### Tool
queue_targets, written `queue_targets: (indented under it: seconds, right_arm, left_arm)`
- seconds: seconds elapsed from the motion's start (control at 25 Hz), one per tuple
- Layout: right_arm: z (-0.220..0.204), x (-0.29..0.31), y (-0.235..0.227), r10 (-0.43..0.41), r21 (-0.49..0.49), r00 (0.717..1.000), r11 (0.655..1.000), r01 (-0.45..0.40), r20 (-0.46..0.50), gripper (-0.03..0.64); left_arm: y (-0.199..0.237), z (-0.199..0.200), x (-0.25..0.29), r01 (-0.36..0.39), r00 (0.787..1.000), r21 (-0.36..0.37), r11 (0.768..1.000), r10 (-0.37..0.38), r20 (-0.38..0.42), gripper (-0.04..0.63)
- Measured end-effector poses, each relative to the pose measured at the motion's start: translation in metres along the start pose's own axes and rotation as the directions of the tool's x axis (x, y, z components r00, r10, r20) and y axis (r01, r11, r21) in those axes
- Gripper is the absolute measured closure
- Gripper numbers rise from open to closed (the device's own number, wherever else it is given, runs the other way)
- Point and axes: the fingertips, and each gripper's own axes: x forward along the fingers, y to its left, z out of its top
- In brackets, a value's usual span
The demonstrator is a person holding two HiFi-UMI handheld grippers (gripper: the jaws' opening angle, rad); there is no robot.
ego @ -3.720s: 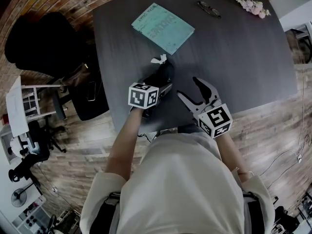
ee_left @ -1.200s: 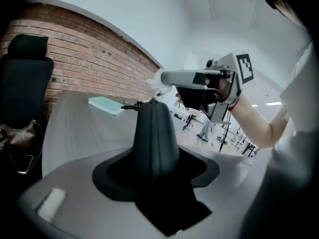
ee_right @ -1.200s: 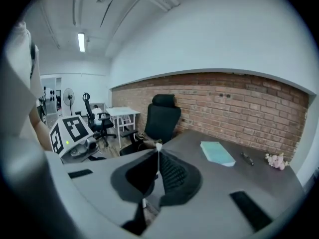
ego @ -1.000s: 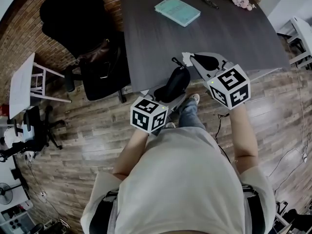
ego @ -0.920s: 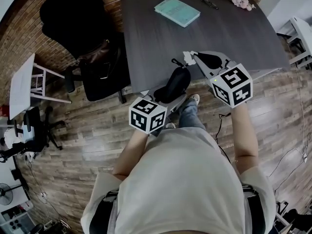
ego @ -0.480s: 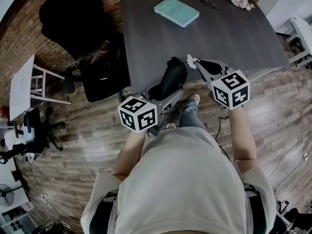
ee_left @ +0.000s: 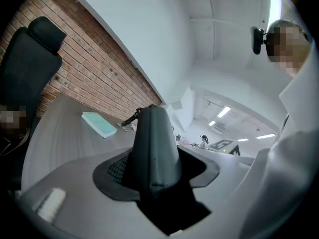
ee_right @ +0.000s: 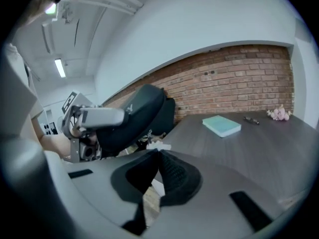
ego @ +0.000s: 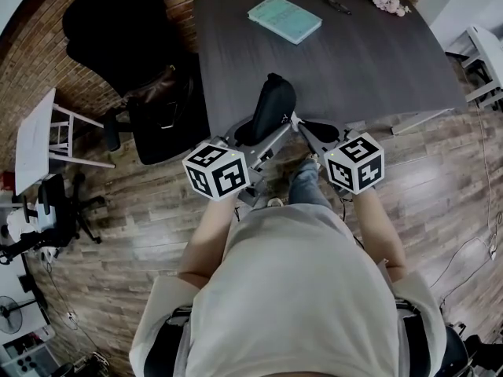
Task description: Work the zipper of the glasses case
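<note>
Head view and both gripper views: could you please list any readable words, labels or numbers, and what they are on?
No text can be read.
Teal booklet: any print is too small to read.
Marker cubes: square patterns only, no words.
Glasses case: pale mark, too blurred to read.

The place looks like an office or studio workroom. A large dark wood-grain table stands against an exposed brick wall, with a black high-backed office chair beside it. The floor is wood plank, with loose cables trailing across it. A teal notebook and a pair of glasses lie on the table. Strip lights run along a white ceiling.
</note>
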Motion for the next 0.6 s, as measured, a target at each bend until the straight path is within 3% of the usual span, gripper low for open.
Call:
queue_targets:
  seconds: [0.36, 0.6]
  right_arm:
    - [-0.032, 0.021, 0.049, 0.143, 0.022, 0.987, 0.99, -0.142, -0.076, 0.611]
    - [-0.035, 0.028, 0.077, 0.289, 0.089, 0.955, 0.955, -0.282, -0.065, 0.612]
  left_arm:
    - [0.017, 0.015, 0.017, -0.003, 0.999, -0.046, 0.999, 0.005, 0.045, 0.339]
    - [0.024, 0.009, 0.037, 0.009, 0.999, -0.079, 0.997, -0.006, 0.036, 0.339]
